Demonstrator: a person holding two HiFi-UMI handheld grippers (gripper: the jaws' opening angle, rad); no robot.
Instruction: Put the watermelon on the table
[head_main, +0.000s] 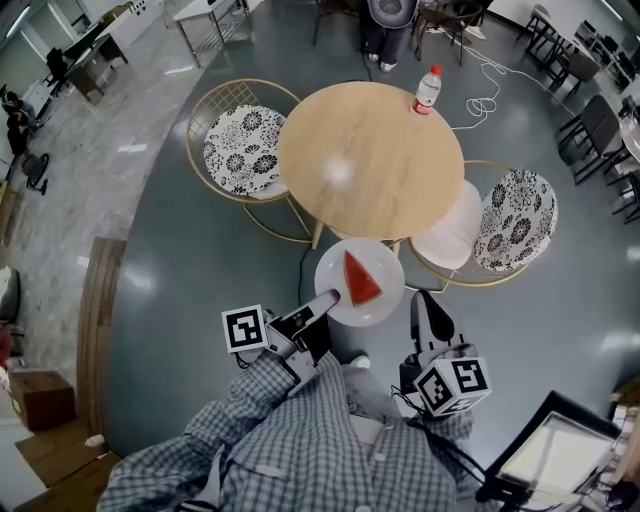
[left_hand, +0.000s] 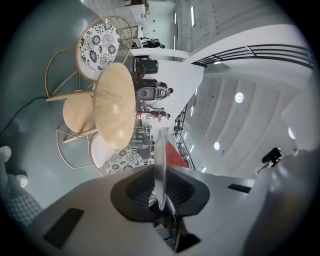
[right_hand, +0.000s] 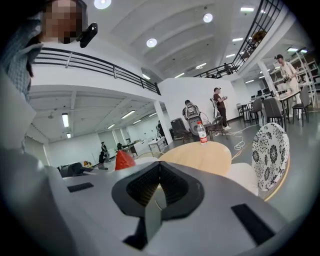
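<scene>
Just before the table (head_main: 370, 160), left gripper (head_main: 328, 300) clamps plate (head_main: 335, 272) (watermelon (head_main: 361, 280) aboard).

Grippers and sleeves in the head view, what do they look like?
The left gripper and right gripper are light grey with black ribbed pads; each carries a white cube of black square markers. The sleeves are grey-and-white checked shirt fabric.
</scene>
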